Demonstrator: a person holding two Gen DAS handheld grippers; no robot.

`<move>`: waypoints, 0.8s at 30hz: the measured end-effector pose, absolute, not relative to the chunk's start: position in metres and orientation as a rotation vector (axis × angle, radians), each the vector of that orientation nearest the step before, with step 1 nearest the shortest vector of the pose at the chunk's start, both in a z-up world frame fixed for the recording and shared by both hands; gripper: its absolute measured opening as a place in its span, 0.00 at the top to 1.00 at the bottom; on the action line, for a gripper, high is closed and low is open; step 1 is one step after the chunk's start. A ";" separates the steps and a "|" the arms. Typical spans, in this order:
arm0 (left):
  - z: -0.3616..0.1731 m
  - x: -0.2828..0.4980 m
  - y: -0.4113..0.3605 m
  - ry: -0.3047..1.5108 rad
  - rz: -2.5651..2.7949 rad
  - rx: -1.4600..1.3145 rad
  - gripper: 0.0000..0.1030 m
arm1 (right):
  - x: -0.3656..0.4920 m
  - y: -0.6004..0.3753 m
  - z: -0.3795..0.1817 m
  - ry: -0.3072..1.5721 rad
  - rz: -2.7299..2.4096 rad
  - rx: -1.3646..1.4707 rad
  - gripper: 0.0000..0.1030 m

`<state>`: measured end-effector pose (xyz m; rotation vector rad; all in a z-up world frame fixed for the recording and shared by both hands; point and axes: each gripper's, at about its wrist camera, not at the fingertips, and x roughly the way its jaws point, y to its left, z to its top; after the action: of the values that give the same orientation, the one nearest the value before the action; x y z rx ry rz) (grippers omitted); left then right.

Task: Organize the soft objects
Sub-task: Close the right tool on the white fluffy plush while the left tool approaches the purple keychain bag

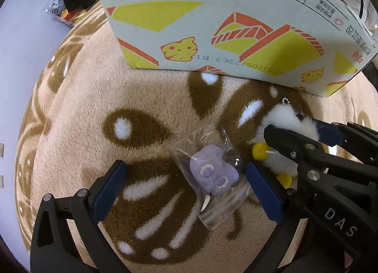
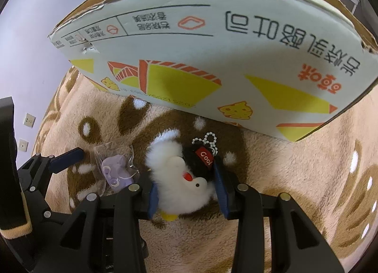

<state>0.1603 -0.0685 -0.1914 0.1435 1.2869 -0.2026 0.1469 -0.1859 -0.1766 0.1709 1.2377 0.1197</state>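
Plush duck [image 2: 182, 185] on blanket [image 2: 295, 166] before box [image 2: 212, 60], pinched in right tool [image 2: 186, 192]. Left tool [image 1: 186, 178] spread around bagged purple toy [image 1: 212, 176]. Lift straight, clear box wall, keep chain [image 2: 205, 140] free.

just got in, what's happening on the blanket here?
A person is sorting soft toys with a handheld claw in each hand, on a tan and brown fleece blanket beside a printed cardboard box. The right claw is shut on a white plush duck keychain that lies on the blanket. The left claw is open around a small purple toy in a clear bag, not yet gripping it. Neither toy is in the box yet.
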 end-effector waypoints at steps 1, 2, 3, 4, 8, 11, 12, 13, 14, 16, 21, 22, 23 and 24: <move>-0.191 0.160 -0.068 1.288 -0.201 0.141 0.03 | 0.147 -0.186 -0.176 1.239 0.120 0.170 0.59; -0.191 0.161 -0.067 1.287 -0.197 0.140 0.03 | 0.146 -0.188 -0.176 1.239 0.120 0.169 0.59; -0.192 0.161 -0.067 1.287 -0.191 0.141 0.03 | 0.146 -0.188 -0.176 1.239 0.119 0.168 0.59; -0.193 0.162 -0.066 1.289 -0.184 0.144 0.03 | 0.147 -0.188 -0.176 1.240 0.119 0.168 0.59; -0.196 0.160 -0.068 1.286 -0.165 0.139 0.03 | 0.151 -0.187 -0.179 1.241 0.122 0.175 0.59; -0.197 0.157 -0.067 1.288 -0.173 0.133 0.03 | 0.150 -0.189 -0.179 1.241 0.118 0.190 0.59; -0.197 0.156 -0.066 1.288 -0.174 0.131 0.03 | 0.149 -0.189 -0.179 1.240 0.117 0.188 0.59; -0.197 0.154 -0.065 1.287 -0.175 0.133 0.03 | 0.148 -0.188 -0.178 1.240 0.115 0.183 0.59; -0.197 0.153 -0.064 1.287 -0.175 0.136 0.03 | 0.147 -0.188 -0.178 1.239 0.114 0.179 0.59; -0.196 0.148 -0.062 1.285 -0.171 0.140 0.04 | 0.145 -0.187 -0.178 1.239 0.111 0.167 0.59; -0.196 0.139 -0.057 1.276 -0.165 0.151 0.06 | 0.143 -0.185 -0.179 1.238 0.108 0.157 0.59; -0.195 0.136 -0.056 1.272 -0.165 0.158 0.06 | 0.142 -0.185 -0.179 1.238 0.107 0.157 0.59; -0.194 0.134 -0.056 1.270 -0.166 0.163 0.09 | 0.142 -0.184 -0.179 1.238 0.106 0.158 0.59; -0.193 0.132 -0.056 1.267 -0.166 0.167 0.12 | 0.142 -0.184 -0.179 1.238 0.106 0.158 0.59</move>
<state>0.1323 -0.0558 -0.1932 0.1665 1.2669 -0.1661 0.1417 -0.1843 -0.1790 0.1583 1.2379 0.1056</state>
